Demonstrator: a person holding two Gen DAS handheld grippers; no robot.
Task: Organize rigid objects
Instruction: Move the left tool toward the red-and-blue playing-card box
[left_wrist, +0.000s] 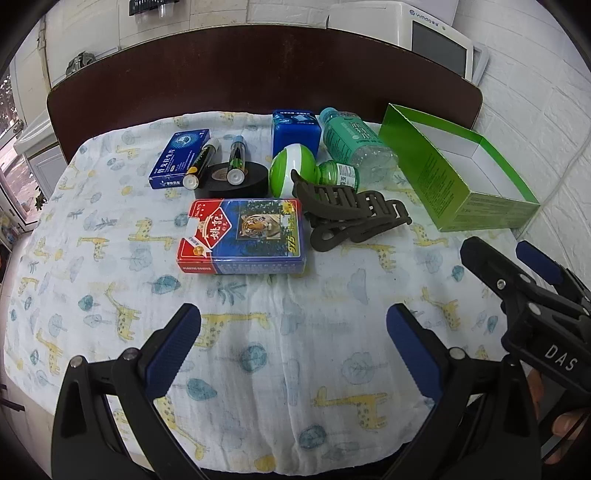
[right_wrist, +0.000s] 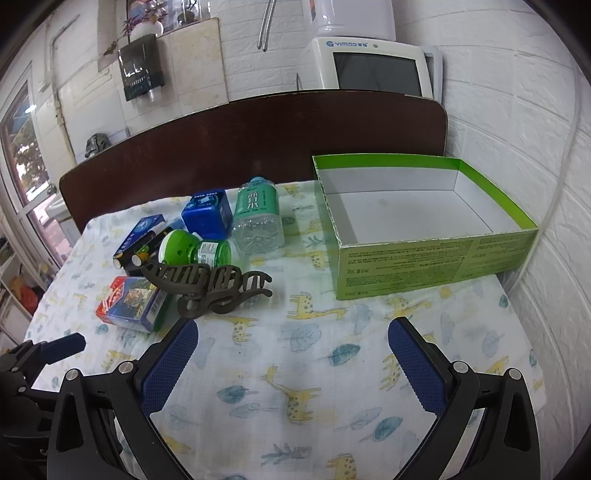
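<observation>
- We are holding the left tool low over the giraffe-print cloth on the desk, its blue pads spread wide with only bare cloth between them.
- We are holding the right tool just beside it, jaws equally wide and gripping nothing; a hand is showing under its black frame.
- Just beyond the left tool, the card pack is lying flat, and the dark hair clip is sitting close to its right, teeth pointing away.
- Behind those, two batteries are resting on a black tape roll, with a flat blue box touching them on the left.
- The green-and-white ball-shaped bottle is lying on its side behind the clip.
- Farther back, the blue tin is standing next to the clear water bottle, which is lying down.
- Off to the right, well apart from the cluster, the open green carton is sitting against the white wall, its white inside showing nothing in it.
- A dark brown board is closing off the far edge.
</observation>
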